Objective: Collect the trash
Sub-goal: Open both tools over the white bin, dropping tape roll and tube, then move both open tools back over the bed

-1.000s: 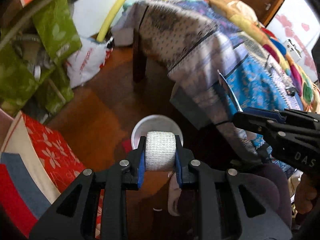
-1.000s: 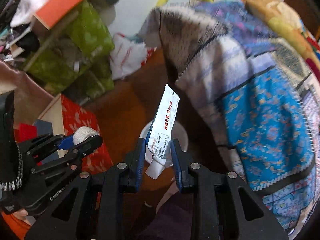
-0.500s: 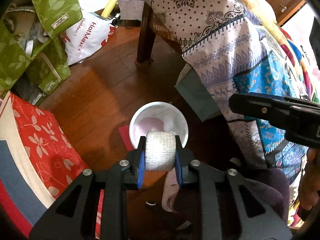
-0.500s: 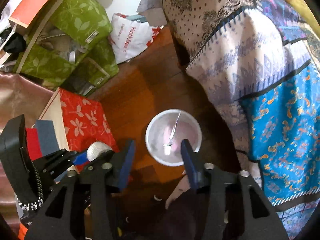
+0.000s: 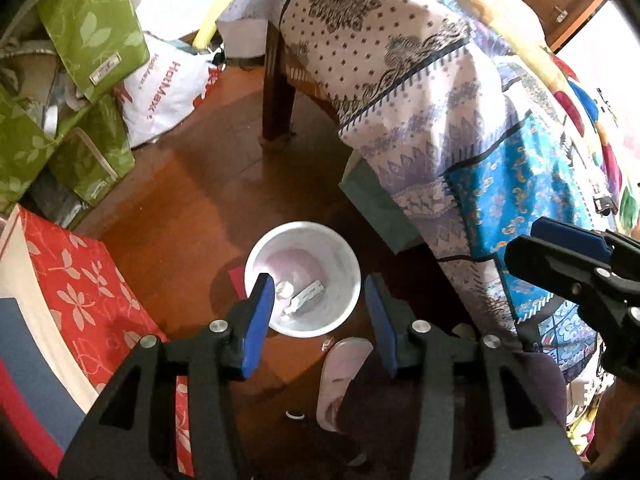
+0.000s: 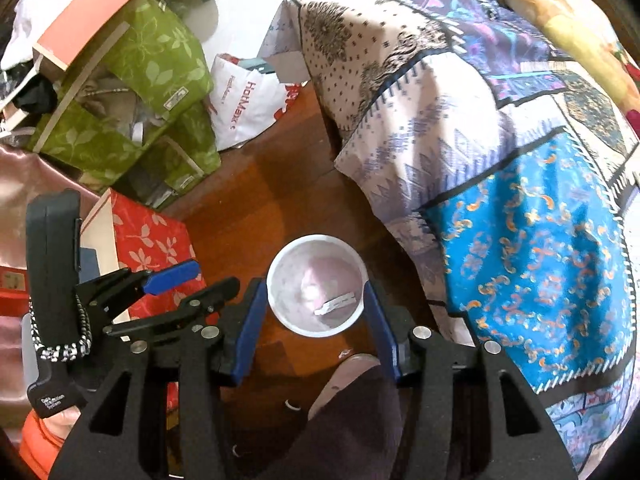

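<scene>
At lower centre of both views, the white bin (image 5: 344,256) on the wooden floor (image 5: 180,200) holds a bandage roll (image 5: 285,289) and small tube (image 5: 306,298); above it the left gripper (image 5: 318,312) is opening with nothing between its jaws, and the right gripper (image 6: 316,320) is spread and empty

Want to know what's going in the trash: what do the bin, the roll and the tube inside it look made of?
White bin: apparently plastic, smooth, thin-rimmed, faintly glossy wall. Roll: probably woven gauze or bandage, matte white, too small to be sure. Tube: likely soft plastic or laminate, flattened with a crimped end.
</scene>
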